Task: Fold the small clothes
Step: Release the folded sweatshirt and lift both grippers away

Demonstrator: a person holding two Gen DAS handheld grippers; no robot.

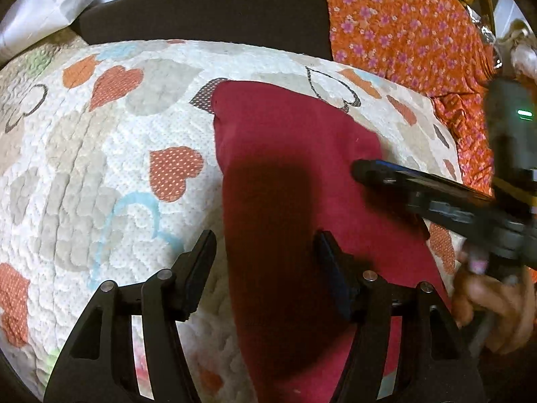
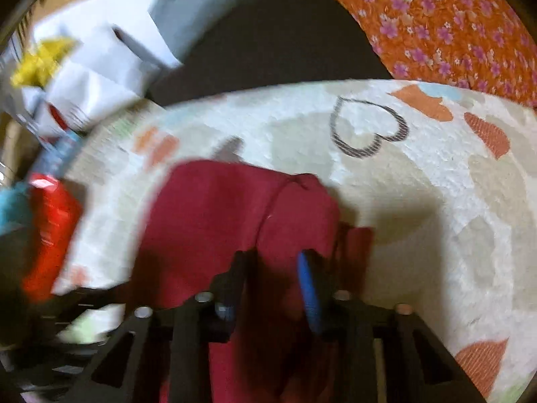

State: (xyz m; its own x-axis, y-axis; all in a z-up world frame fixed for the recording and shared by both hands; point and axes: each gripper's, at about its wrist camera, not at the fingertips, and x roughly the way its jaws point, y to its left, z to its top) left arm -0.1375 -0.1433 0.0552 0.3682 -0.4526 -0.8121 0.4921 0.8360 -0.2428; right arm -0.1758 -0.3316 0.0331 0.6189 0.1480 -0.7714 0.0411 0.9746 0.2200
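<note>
A dark red small garment (image 1: pixel 288 181) lies on a white quilt with heart prints (image 1: pixel 110 141). My left gripper (image 1: pixel 265 252) is open above the garment's left edge, one finger over the quilt and one over the cloth. My right gripper (image 1: pixel 360 171) reaches in from the right over the garment's right side. In the blurred right wrist view the garment (image 2: pixel 214 215) lies folded with a seam on top, and my right gripper (image 2: pixel 273 268) stands open with red cloth between its fingers.
An orange flowered cloth (image 1: pixel 409 27) lies at the back right, and shows too in the right wrist view (image 2: pixel 446 23). A dark surface (image 1: pixel 208 10) lies behind the quilt. White bags (image 2: pixel 100 67) and a red object (image 2: pixel 50 231) sit at the left.
</note>
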